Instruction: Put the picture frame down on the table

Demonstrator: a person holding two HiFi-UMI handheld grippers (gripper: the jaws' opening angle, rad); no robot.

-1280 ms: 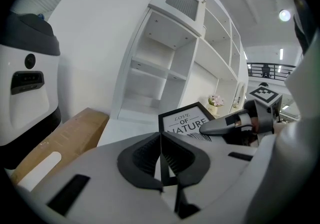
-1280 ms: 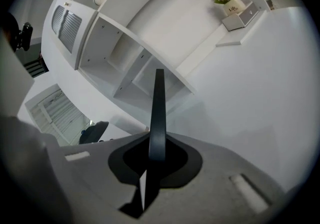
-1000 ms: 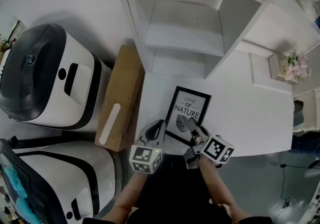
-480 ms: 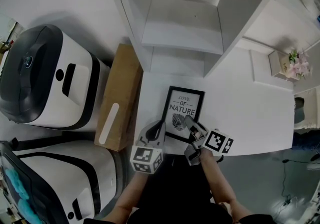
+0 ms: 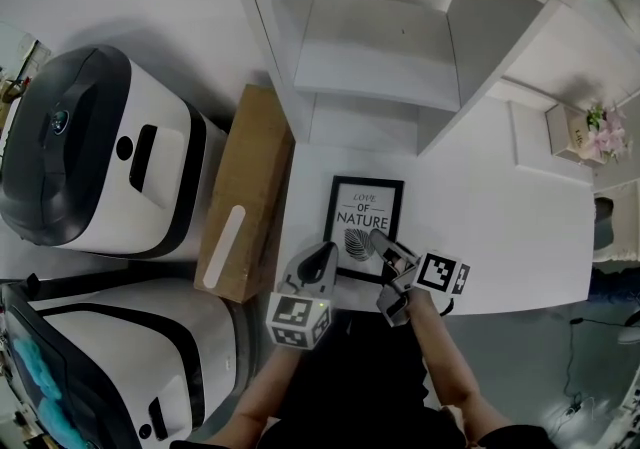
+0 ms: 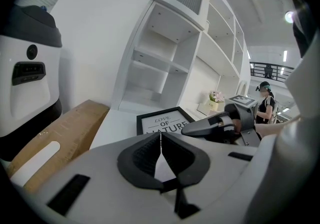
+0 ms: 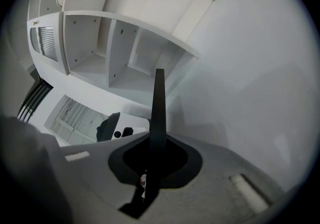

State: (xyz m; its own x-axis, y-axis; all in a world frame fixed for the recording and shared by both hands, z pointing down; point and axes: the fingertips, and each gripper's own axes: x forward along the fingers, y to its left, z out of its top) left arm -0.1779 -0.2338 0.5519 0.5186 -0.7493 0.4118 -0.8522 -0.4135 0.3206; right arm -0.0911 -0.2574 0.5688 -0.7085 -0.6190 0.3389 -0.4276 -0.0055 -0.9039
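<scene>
The white surface runs out from under a white shelf unit, and a long cardboard box lies beside its left edge. The picture frame is face up near the front edge of the surface, in front of the shelf unit and a little right of the box. No view shows whether its back is fully flat on the surface. The right gripper has its jaws clamped on the frame's near right edge, which shows as a thin dark strip between them. The left gripper hovers just beside the near left corner, jaws together on nothing. To finish well, the held edge should probably be lowered until the frame lies flat. Only then should the jaws part and draw straight back, so the frame is not dragged toward the front edge.
</scene>
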